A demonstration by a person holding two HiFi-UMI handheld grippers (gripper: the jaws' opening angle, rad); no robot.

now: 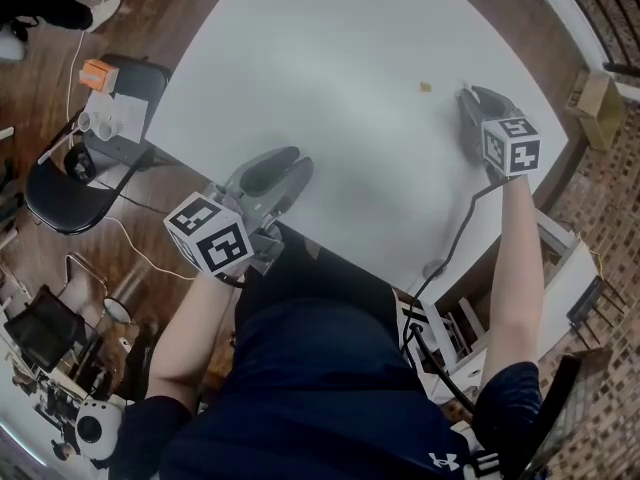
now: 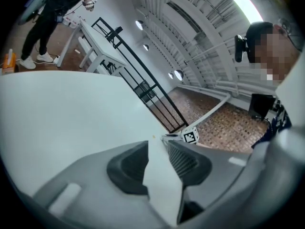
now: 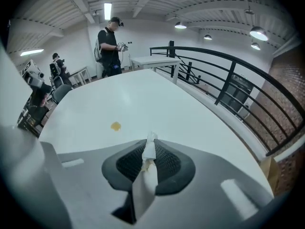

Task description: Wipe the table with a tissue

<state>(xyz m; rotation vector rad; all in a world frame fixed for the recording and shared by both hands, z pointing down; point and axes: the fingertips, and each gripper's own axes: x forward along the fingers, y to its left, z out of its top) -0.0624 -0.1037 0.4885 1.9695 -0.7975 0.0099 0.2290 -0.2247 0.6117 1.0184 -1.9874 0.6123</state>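
Right gripper view alone, tissue [image 3: 146, 174] pinched between jaws

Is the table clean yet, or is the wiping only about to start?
Done: the tissue is already pinched in the right gripper. In hand: that gripper is over the white table, close to a small yellow spot. Left to do: the spot is still there and the tissue is not on it, so it has yet to be wiped. The left gripper is open and empty.
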